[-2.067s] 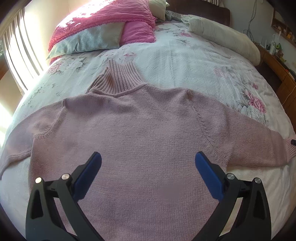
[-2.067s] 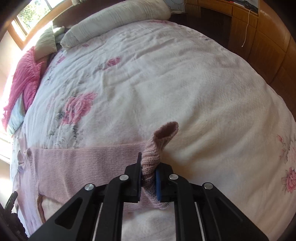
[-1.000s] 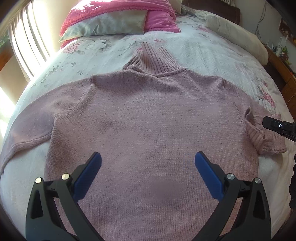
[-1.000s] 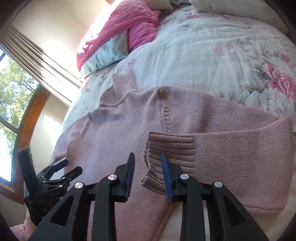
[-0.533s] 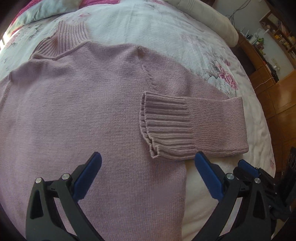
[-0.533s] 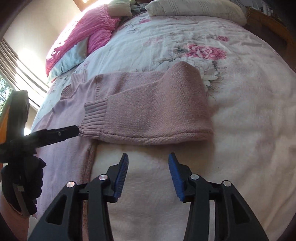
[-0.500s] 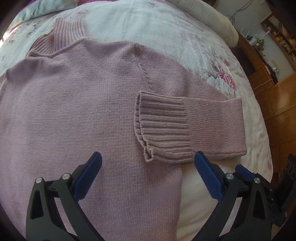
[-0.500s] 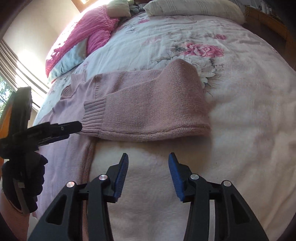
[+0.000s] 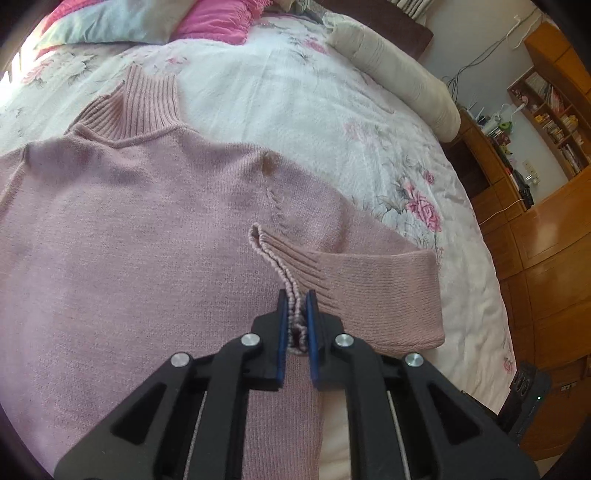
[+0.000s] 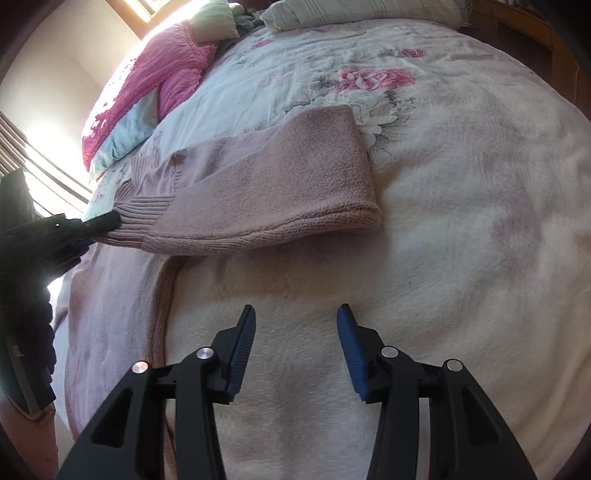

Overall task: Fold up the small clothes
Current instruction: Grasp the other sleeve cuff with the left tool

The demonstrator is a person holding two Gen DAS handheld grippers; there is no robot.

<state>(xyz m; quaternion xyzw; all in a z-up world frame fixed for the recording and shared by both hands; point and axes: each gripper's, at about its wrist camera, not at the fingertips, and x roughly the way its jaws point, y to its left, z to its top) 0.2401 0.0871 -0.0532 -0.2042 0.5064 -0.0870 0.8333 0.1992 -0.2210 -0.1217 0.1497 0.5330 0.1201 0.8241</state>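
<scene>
The left gripper [image 9: 294, 314] is pinching the cuff [image 9: 295, 291]; the right gripper [image 10: 295, 321] is hovering with jaws apart.

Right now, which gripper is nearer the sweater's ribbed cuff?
Left. The left gripper is shut on the ribbed cuff; the right gripper hangs open over bare bedspread, apart from it.

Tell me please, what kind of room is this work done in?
Most likely a bedroom in a home. The pink sweater lies on a bed with a floral bedspread, pillows are piled at its head, and wooden shelves with books stand beside it.
</scene>
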